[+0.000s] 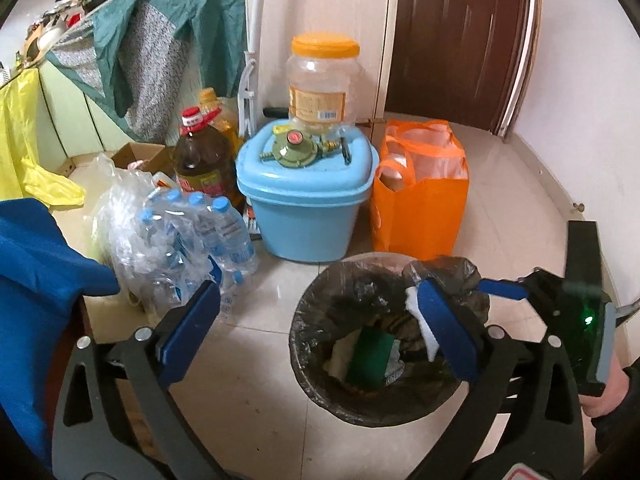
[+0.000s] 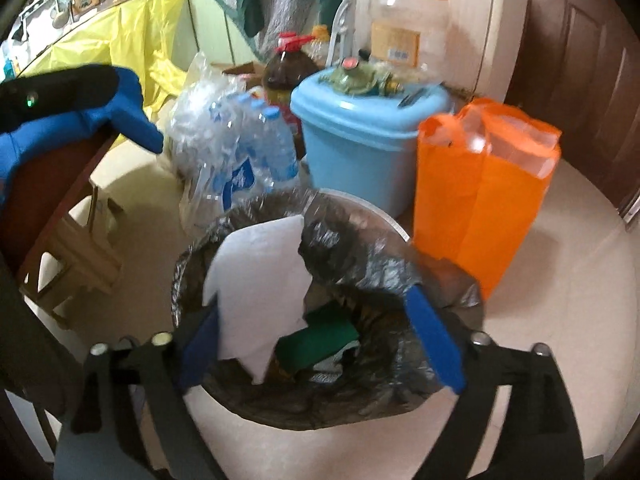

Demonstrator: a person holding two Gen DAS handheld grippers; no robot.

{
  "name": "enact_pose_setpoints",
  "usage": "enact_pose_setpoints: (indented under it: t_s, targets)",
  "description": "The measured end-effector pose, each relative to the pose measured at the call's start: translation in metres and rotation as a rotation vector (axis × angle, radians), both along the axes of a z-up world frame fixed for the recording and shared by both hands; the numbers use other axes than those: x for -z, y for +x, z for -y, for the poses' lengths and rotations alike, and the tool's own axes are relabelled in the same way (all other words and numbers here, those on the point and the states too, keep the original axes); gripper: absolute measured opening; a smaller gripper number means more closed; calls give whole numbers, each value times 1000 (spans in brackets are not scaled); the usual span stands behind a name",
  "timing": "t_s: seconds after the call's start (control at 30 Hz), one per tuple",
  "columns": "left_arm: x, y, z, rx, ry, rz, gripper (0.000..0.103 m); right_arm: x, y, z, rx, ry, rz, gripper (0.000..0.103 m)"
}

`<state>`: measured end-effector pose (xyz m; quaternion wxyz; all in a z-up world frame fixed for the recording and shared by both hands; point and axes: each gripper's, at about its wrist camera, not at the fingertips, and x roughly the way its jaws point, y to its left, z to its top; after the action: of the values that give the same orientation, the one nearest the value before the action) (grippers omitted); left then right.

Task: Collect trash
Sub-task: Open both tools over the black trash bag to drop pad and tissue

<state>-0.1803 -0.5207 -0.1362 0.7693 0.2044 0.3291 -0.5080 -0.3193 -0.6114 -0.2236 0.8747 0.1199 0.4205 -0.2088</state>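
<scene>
A home kitchen corner: large amber cooking-oil bottles [image 1: 198,160], a shrink-wrapped pack of water bottles [image 1: 200,236], green cabinets [image 1: 76,120] and a tiled floor [image 1: 516,200].

1. The right-wrist view is motion-blurred, so the label on the clear plastic jar with the orange lid [image 2: 408,20] cannot be read.
2. The torn white paper sheet [image 2: 260,288] hides part of the black-lined round trash bin [image 2: 280,408] interior behind it.
3. In the left-wrist view, only a sliver of that paper [image 1: 420,320] shows beside a blue finger pad.
4. The brown cardboard box [image 1: 138,156] is largely hidden behind the crumpled clear plastic bags [image 1: 116,208].
5. The dark wooden door [image 1: 460,40] is cut off at the top edge.
</scene>
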Motion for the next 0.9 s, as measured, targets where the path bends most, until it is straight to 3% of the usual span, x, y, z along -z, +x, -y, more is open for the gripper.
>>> enact_pose_setpoints:
  t_s: [0.2,0.4,0.57,0.63,0.67,0.77,0.83,0.87,0.9]
  targets:
    - [-8,7,-6,-18,-5,0,95,-18,1,-3,4,-69,-22,95]
    - [-3,5,-5,-1,19,-31,95,14,1,3,34,-51,-110,95]
    - [-1,2,-4,22,25,-40,95,32,-7,5,32,24,-77,93]
    - [0,3,-4,23,27,-42,95,37,-9,2,-1,53,-65,39]
    - [0,3,-4,23,29,-45,95,40,-8,1,-4,62,-82,0]
    - [2,3,-3,25,30,-54,95,48,-10,-1,-29,109,-75,2]
    - [3,2,-3,32,32,-54,95,48,-9,-5,-35,85,-84,3]
    - [3,1,-3,36,34,-52,95,48,-8,-7,-28,65,-92,14]
    - [4,0,-2,41,35,-50,95,48,-8,-7,-21,56,-103,55]
